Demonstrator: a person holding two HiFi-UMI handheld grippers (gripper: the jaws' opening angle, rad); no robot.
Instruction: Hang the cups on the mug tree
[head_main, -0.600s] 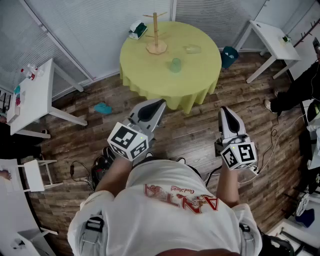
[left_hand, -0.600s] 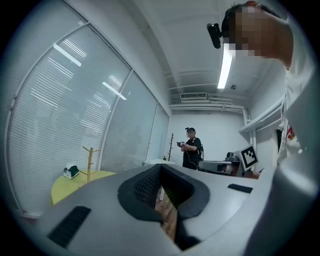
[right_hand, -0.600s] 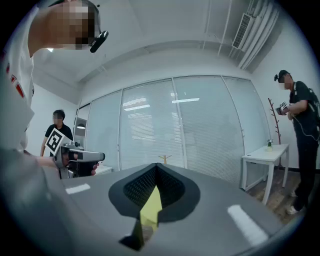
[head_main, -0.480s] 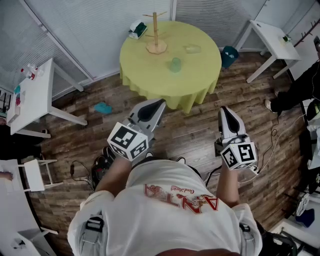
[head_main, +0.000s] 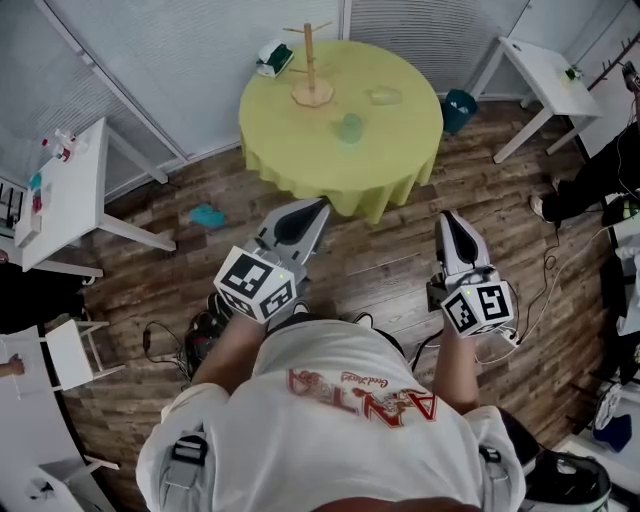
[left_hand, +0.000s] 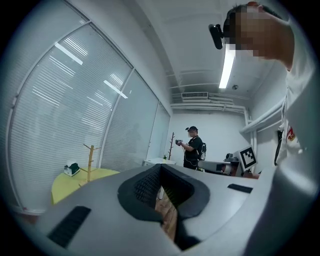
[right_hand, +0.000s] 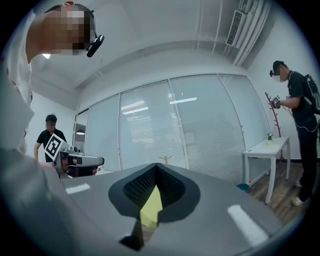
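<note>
1. Little has moved in the last half second: left gripper (head_main: 316, 208) and right gripper (head_main: 446, 218) stay level at the person's waist, low in the frame, and only the view has drifted slightly.
2. Both grippers are closed, jaw tips meeting, with nothing in either.
3. Well apart from them, at top centre, the table (head_main: 290, 150) carries the tree (head_main: 310, 65), its pegs bare. The green cup (head_main: 350, 128) sits near the table's middle and the clear cup (head_main: 384, 97) to its upper right, neither touching the tree.
4. By the look of it, the task has not begun, and an approach to the table comes first.
5. Red lettering on the shirt (head_main: 340, 400), seen upside down, seems to read "ANTA"; the smaller script is illegible. The cubes (head_main: 256, 284) bear only square markers.
</note>
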